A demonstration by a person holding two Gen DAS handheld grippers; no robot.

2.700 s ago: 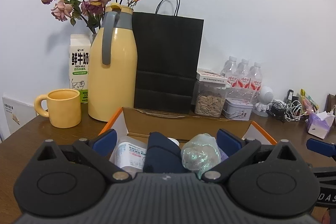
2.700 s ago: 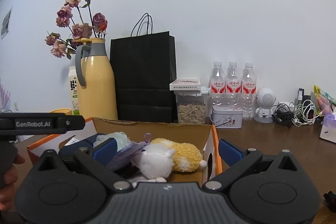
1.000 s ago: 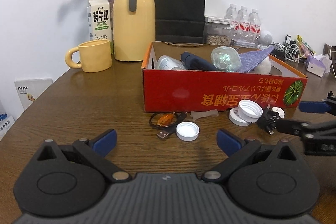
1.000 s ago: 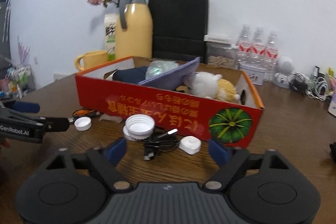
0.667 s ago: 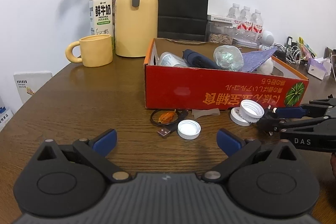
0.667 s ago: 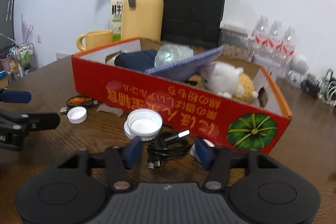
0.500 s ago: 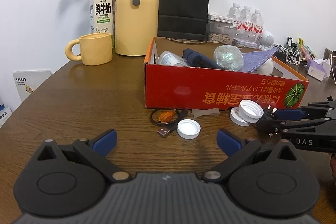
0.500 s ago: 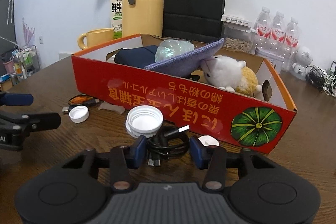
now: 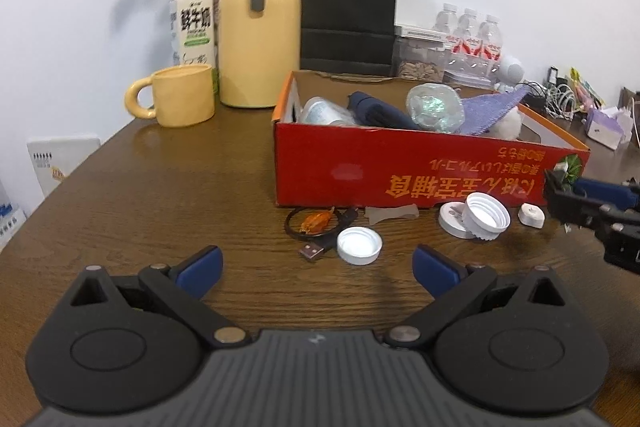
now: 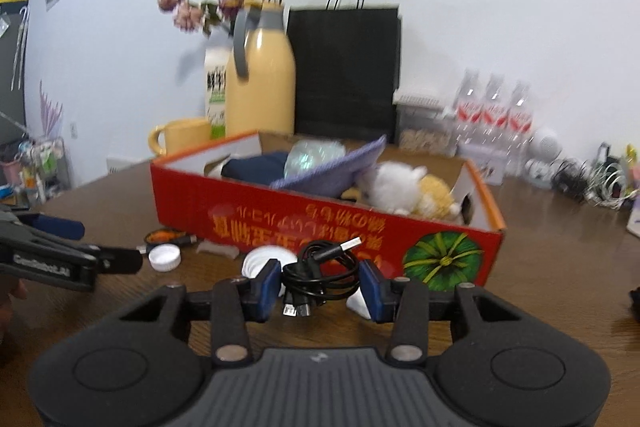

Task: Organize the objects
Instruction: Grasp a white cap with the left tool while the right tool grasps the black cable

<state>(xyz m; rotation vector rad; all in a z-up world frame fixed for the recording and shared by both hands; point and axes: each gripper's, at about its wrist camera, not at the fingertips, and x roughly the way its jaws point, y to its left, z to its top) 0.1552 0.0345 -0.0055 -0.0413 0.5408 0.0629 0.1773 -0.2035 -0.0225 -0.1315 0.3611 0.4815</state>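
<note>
The right gripper [image 10: 320,285] has just been closing, and its blue pads [image 10: 269,283] now pinch a coiled black cable [image 10: 320,267] from both sides, one plug poking up out of the bundle. The coil looks lifted just clear of the table [image 9: 160,187], in front of the red box [image 10: 320,223]. Squeezing across the coil keeps the loops together, so the cable should travel as one lump rather than trail.

The left gripper [image 9: 316,267] hangs low over the table with its jaws wide apart and nothing between them. It sits back from the clutter, I would guess so as to leave the right one room to work.

Ahead of it lie a small white cap [image 9: 359,245], a second cable [image 9: 316,227] with something orange on it, two larger white lids [image 9: 476,217] leaning on each other, and a little white plug [image 9: 531,215], all strung along the foot of the box. They look like the things left to tidy.

The box already holds a dark bundle, a shiny wrapped ball, a purple cloth [image 10: 340,171] and a plush toy [image 10: 404,187], so it seems to be the place where loose things go. The cable's likely way is up over the near wall, which stands fairly high, so the coil would need a clear lift.
</note>
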